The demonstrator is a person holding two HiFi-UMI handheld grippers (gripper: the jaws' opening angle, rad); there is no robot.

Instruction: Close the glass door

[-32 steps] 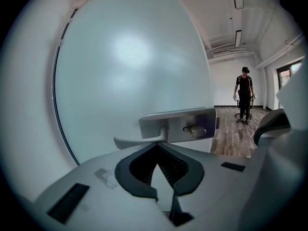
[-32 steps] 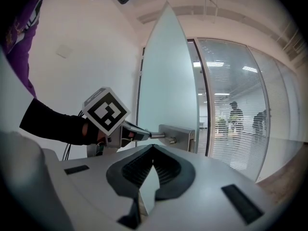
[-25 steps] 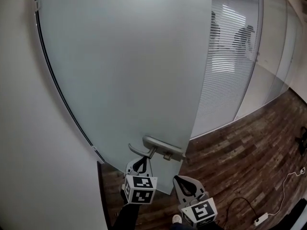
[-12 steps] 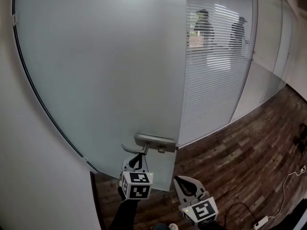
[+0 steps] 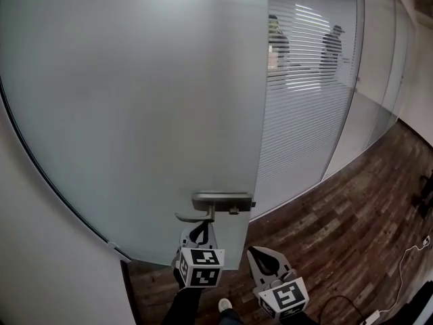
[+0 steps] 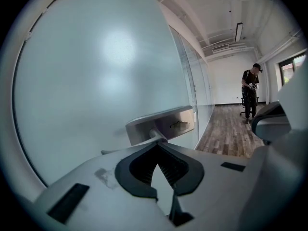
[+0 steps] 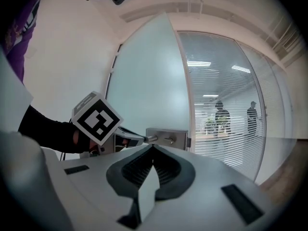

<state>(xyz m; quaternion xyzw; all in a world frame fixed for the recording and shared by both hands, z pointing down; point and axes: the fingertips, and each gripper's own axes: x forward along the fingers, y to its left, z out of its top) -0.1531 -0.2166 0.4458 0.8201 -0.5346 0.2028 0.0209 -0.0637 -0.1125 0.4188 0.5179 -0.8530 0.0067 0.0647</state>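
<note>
The frosted glass door (image 5: 135,114) fills the left and middle of the head view, its free edge standing beside the striped partition. A metal handle (image 5: 222,200) sits low on the door, with its lever (image 5: 193,217) pointing left. My left gripper (image 5: 199,227) is shut just below the lever, tips up against the handle's neck. The left gripper view shows its closed tips (image 6: 157,147) right in front of the handle plate (image 6: 163,125). Nothing lies between the jaws. My right gripper (image 5: 259,254) hangs shut and empty to the right, below the door's edge (image 7: 153,148).
A glass partition with blinds (image 5: 304,114) runs to the right of the door, with two people (image 5: 277,42) behind it. A white wall (image 5: 40,263) borders the door on the left. Wood floor (image 5: 338,235) lies below, with a cable (image 5: 423,242) at far right. A person (image 6: 251,97) stands down the corridor.
The door has swung with the left gripper at its handle; the dark gap at its lower left has narrowed. Both grippers have travelled along with the door.
</note>
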